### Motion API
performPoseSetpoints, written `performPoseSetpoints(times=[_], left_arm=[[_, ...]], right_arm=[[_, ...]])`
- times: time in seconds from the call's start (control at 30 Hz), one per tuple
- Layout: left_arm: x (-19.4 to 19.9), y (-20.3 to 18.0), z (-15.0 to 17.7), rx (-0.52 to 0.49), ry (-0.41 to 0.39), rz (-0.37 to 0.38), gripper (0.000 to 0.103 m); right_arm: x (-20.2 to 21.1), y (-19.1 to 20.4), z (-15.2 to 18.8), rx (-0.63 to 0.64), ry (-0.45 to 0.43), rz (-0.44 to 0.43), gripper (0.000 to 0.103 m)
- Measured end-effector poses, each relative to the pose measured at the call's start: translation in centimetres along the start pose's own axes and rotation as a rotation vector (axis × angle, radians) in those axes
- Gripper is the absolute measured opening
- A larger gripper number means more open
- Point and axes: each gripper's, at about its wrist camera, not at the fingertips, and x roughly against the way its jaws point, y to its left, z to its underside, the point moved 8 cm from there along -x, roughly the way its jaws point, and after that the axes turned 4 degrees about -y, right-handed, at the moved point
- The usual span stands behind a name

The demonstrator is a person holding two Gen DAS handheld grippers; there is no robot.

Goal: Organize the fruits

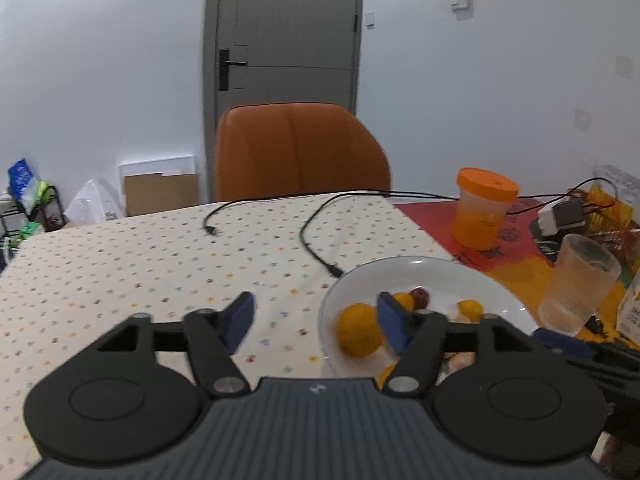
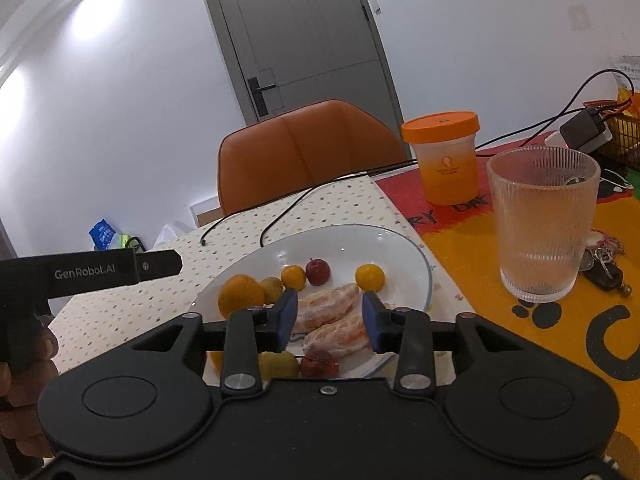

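White walls, a grey door and an orange chair back a table in a dotted cloth, with a bright orange mat beyond the right gripper's far side. Just ahead of the right gripper sits the white plate, and most of the fruit is already on it: an orange off to its left, small yellow plums and a red one further ahead, more tucked under its nose. The jaws stand part open over two peeled orange segments, the pads beside them, not pressing, so nothing is held. To its right a ribbed glass and an orange-lidded tub stand clear. The left gripper hangs spread wide and empty, one finger over the plate's near rim, the other above bare cloth. No loose fruit shows on the table, so I judge the gathering nearly done, perhaps only tidying left.
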Motion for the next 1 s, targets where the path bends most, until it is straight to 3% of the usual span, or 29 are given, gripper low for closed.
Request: performPoseSetpoints(times=[0.2, 0.33, 0.47, 0.6, 1.0], left_arm=[[1.5, 1.1, -0.2, 0.0, -0.011, -0.041, 0.084], [2.6, 1.7, 0.1, -0.008, -0.012, -0.066, 0.091], [4.1, 2.5, 0.2, -0.018, -0.024, -0.1, 0.097], [5.8, 3.7, 0.2, -0.005, -0.028, -0.138, 0.103], [10.7, 5.4, 0.8, -0.021, -0.026, -0.196, 0.103]], right_arm=[[0.6, 0.7, 0.0, -0.007, 0.004, -0.008, 0.05], [1.4, 1.2, 0.0, 0.001, 0.003, -0.002, 0.073], [2.3, 1.8, -0.3, -0.001, -0.002, -0.019, 0.08], [3.3, 2.3, -0.4, -0.013, -0.013, -0.019, 0.103], [6.2, 4.7, -0.3, 0.029, -0.004, -0.056, 0.103]])
